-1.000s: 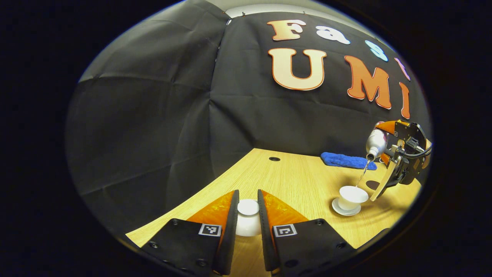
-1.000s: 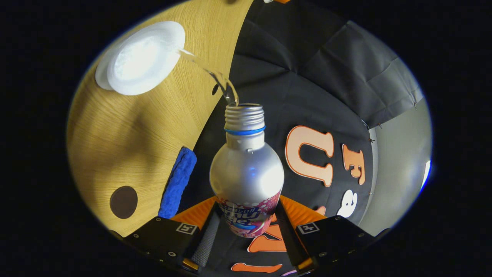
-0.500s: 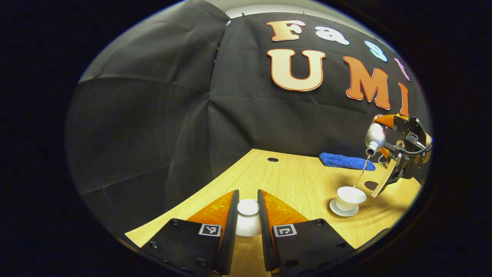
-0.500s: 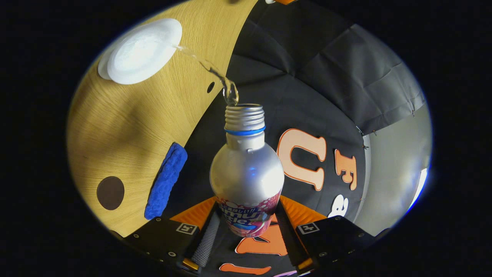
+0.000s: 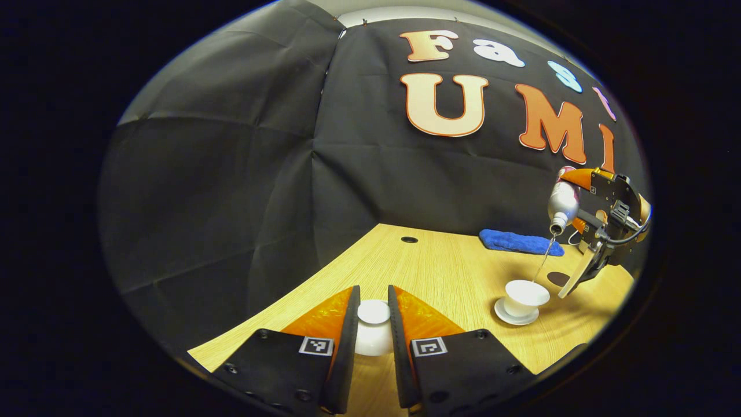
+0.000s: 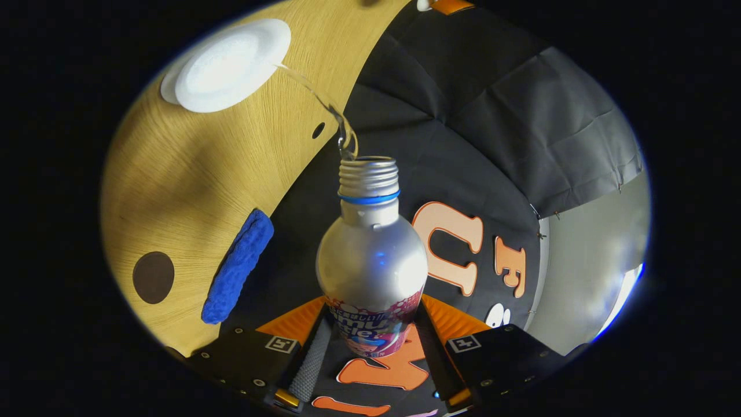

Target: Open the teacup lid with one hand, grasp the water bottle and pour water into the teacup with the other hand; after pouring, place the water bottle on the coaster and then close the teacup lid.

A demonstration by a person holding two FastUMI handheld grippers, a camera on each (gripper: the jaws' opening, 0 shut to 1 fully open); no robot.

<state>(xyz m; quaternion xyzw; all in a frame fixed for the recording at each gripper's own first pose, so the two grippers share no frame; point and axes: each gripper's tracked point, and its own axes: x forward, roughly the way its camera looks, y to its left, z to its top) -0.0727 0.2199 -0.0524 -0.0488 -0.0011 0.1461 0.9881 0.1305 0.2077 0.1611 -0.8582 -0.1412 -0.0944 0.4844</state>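
Your left gripper (image 5: 373, 347) has its two fingers pressed in on the white teacup lid (image 5: 373, 330), pinching it by the knob and holding it over the near edge of the wooden table (image 5: 451, 272). Off toward the table's right side sits the teacup (image 5: 525, 294), white, lid off, standing on its white saucer (image 5: 505, 315). Above it your right gripper (image 6: 370, 347) has the water bottle (image 6: 371, 255) clamped between both fingers, gripping the labelled lower body, and the bottle is tipped well over with its open threaded mouth pointing down. A thin stream of water (image 5: 544, 262) runs from that mouth and lands at the cup's rim on the side nearest the bottle; in the right gripper view you can see the stream (image 6: 324, 104) arcing across to the cup's edge (image 6: 231, 63). A blue cloth (image 5: 519, 241) lies along the far edge of the table, against the black wall. The dark round coaster (image 6: 153, 277) lies bare on the wood just beside the cloth's end, near the table's right edge, apart from the cup. A small dark hole (image 5: 409, 239) marks the tabletop close to the far edge.
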